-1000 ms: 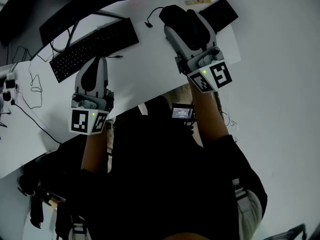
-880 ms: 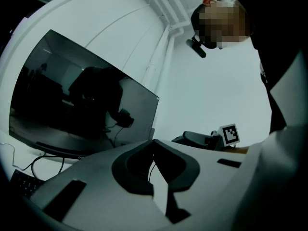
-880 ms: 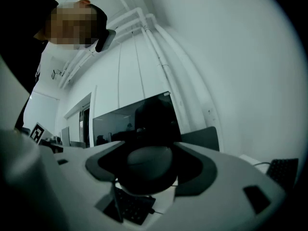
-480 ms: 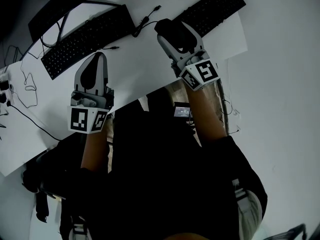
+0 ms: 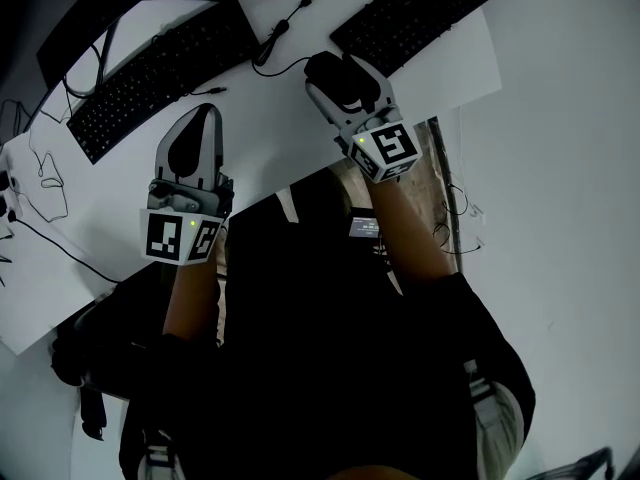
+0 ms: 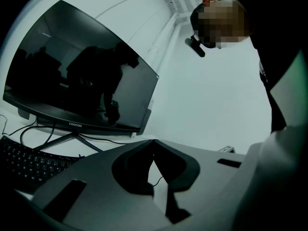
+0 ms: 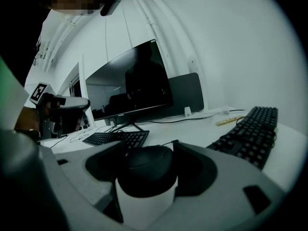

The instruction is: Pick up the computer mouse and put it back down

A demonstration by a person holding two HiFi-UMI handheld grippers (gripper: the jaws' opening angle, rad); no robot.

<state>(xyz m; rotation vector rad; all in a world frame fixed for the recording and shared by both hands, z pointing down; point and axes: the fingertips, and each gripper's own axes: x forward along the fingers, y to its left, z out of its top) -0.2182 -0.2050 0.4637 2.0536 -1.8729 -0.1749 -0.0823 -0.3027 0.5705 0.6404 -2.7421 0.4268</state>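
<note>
The black computer mouse [image 5: 329,72] sits between the jaws of my right gripper [image 5: 338,66], which is shut on it from both sides. In the right gripper view the mouse [image 7: 147,163] fills the gap between the grey jaws, with white desk showing just below it. I cannot tell whether the mouse touches the desk. Its cable [image 5: 275,36] runs off to the back. My left gripper [image 5: 204,110] hovers over the white desk [image 5: 270,138] to the left, its tips together and holding nothing [image 6: 153,142].
One black keyboard [image 5: 150,68] lies at the back left, a second keyboard [image 5: 415,13] at the back right, close beside the mouse. A dark monitor [image 6: 82,81] stands behind them. The desk's near edge runs just under both grippers.
My right gripper has come down toward the desk with the mouse still in its jaws. The left gripper has sunk a little.
</note>
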